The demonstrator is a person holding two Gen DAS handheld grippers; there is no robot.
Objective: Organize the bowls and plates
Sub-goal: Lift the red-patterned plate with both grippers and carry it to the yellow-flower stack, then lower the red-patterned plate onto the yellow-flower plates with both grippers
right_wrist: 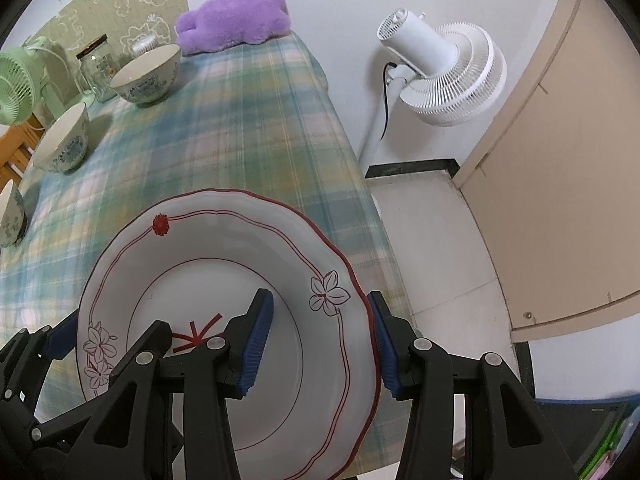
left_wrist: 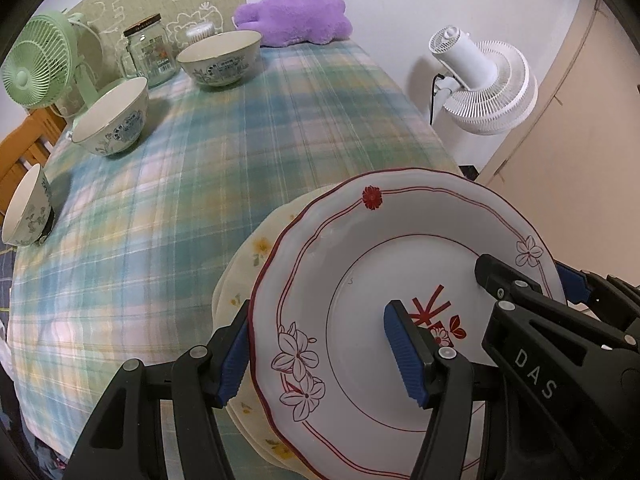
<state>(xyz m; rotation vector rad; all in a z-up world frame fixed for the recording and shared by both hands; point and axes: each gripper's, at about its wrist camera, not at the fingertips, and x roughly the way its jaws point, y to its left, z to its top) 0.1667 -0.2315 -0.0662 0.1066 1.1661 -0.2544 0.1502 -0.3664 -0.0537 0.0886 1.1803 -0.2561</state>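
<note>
Each hand-held gripper, left (left_wrist: 320,352) and right (right_wrist: 320,344), clamps one rim of the red-trimmed plate (left_wrist: 400,264) above the yellow-flowered plates (left_wrist: 256,252) on the near desk (left_wrist: 200,160); an uneven release could chip it.

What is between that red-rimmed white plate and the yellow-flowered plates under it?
Nothing visible. The red-rimmed white plate, gripped on both sides, hangs right over the cream yellow-flowered plates, with no object seen between.

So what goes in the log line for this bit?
both grippers: left gripper, right gripper | holding: red-flower plate by opposite rims | under: yellow-flower plate | bowls: untouched
</note>
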